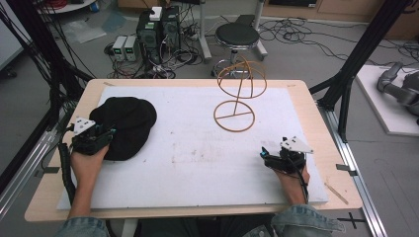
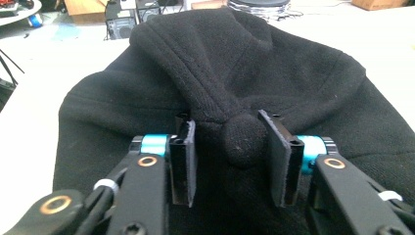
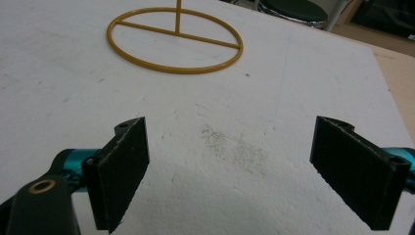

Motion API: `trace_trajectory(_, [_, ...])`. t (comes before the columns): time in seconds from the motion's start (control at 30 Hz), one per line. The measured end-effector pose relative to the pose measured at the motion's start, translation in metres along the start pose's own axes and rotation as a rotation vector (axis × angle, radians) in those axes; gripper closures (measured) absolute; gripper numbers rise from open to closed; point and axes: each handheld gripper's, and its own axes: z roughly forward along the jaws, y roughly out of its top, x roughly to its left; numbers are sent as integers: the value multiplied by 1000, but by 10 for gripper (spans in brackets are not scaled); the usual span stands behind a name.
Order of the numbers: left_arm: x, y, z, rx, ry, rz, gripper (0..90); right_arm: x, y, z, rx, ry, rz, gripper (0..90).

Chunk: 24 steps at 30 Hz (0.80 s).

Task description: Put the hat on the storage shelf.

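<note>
Left tongs [image 2: 230,156] pinch black hat [image 2: 220,73]; right tongs [image 3: 244,181] spread, facing wire stand [image 3: 174,41].

The right gripper [image 3: 230,166] rises from the bottom of the frame with its jaws spread wide, one black pad [image 3: 122,171] at lower left and the other at lower right, nothing between them but the white board [image 3: 58,83]. A faint grey smudge [image 3: 235,149] marks the board at the centre, between the pads and a little above them. At the top, left of centre, lies a yellow ring [image 3: 195,69] with a crossbar and a thin upright stem, and a strip of bare wood [image 3: 399,68] runs along the right edge.
</note>
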Motion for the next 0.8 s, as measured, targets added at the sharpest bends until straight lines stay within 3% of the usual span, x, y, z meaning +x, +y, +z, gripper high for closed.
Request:
trace_trajectory(0.5, [0,-1,-7,-58,-6,2,670,0,0,-1,-1,1,3,143])
trace_trajectory(0.7, [-3,3,-15,-123,-14,0,674,0,0,-1,1,7,10,143])
trace_trajectory(0.8, [-5,8,-21,-176,-24,-20,674,0,0,-1,0,6,8,143])
